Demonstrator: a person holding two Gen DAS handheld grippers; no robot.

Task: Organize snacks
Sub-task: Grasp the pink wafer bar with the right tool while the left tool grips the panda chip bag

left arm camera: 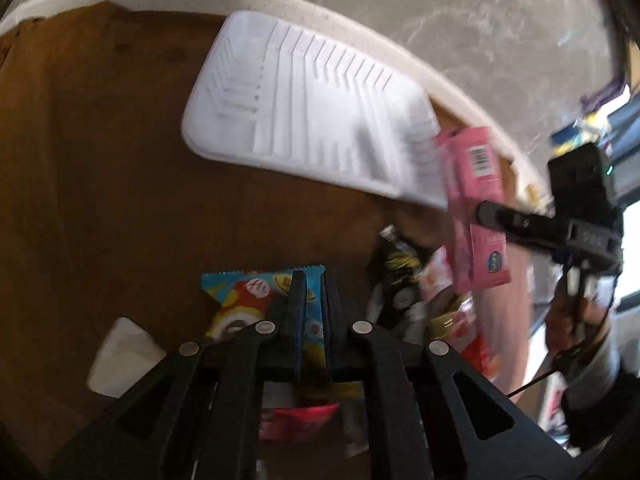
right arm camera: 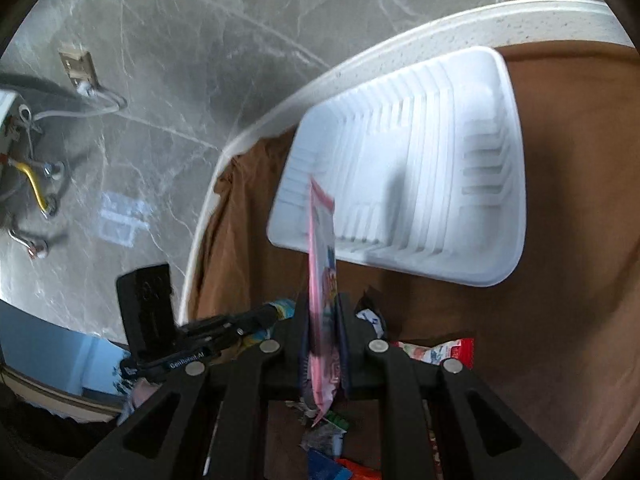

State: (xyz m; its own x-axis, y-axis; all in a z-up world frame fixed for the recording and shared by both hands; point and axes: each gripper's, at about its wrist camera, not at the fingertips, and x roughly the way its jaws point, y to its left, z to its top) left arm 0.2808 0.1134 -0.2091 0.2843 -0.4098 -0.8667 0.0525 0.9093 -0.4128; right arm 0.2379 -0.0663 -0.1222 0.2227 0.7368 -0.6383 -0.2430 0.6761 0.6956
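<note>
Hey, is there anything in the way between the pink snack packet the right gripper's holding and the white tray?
Nothing visible. The right gripper holds the pink packet upright, its top edge already overlapping the white tray at its near end. The tray's ribbed inside looks bare.

White tray [right arm camera: 460, 160] bare inside, snack pile [left arm camera: 420, 300] crowding near side

At your twelve o'clock a grey marble floor [right arm camera: 192, 60] spreads out; at nine o'clock a wall outlet [right arm camera: 78, 68] holds a white cable [right arm camera: 100, 104].
</note>
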